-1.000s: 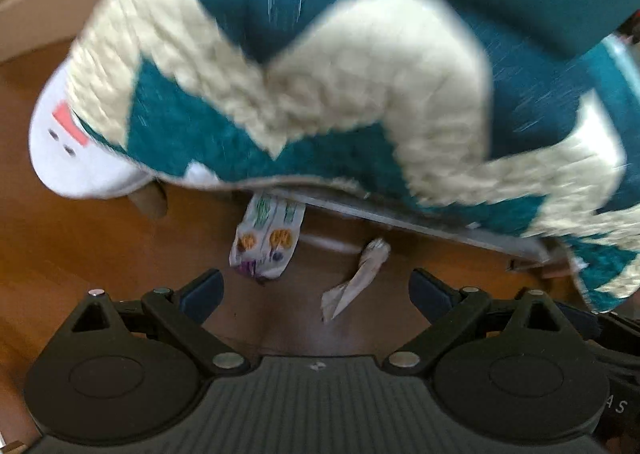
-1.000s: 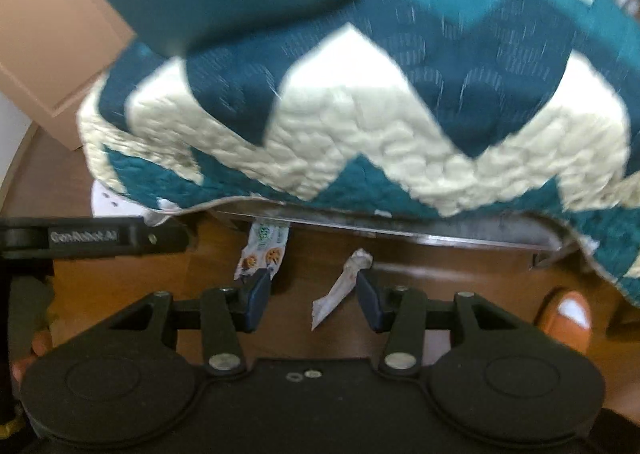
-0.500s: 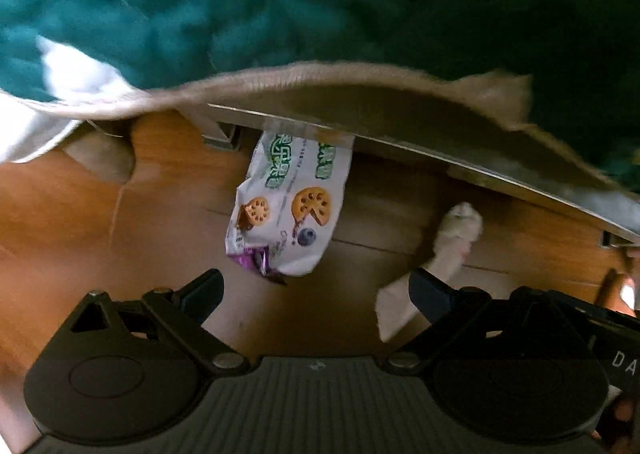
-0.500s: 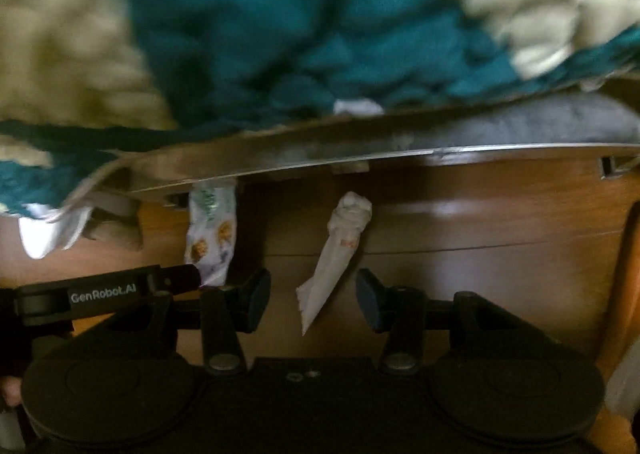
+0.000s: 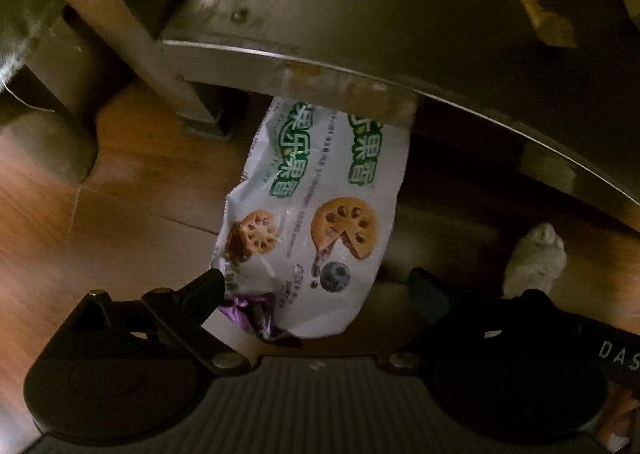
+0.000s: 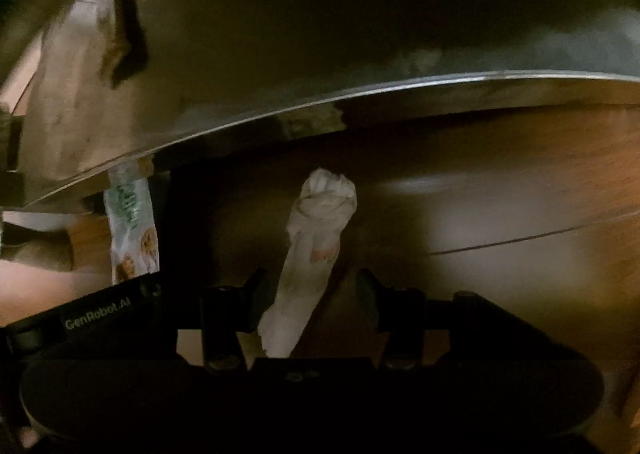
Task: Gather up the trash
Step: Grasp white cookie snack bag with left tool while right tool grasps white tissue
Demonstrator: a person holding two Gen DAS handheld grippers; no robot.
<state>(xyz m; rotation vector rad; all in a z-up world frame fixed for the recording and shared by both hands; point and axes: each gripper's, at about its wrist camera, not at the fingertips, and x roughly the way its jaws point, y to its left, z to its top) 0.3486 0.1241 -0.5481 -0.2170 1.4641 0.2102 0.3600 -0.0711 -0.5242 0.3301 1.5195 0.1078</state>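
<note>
A white snack wrapper printed with cookies and green letters lies on the wooden floor, its far end under a low metal frame rail. My left gripper is open, its fingers on either side of the wrapper's near end. A twisted white paper wrapper lies on the floor to the right; it also shows in the left wrist view. My right gripper is open around its near half. The snack wrapper also shows in the right wrist view.
The dark underside of the furniture hangs low over both pieces of trash. A frame leg stands left of the snack wrapper. Wooden floor stretches to the right. The left gripper's body lies close beside my right gripper.
Both grippers have moved down and forward under the furniture. The teal and cream quilt has passed out of view. Each piece of trash now sits between open fingers.
</note>
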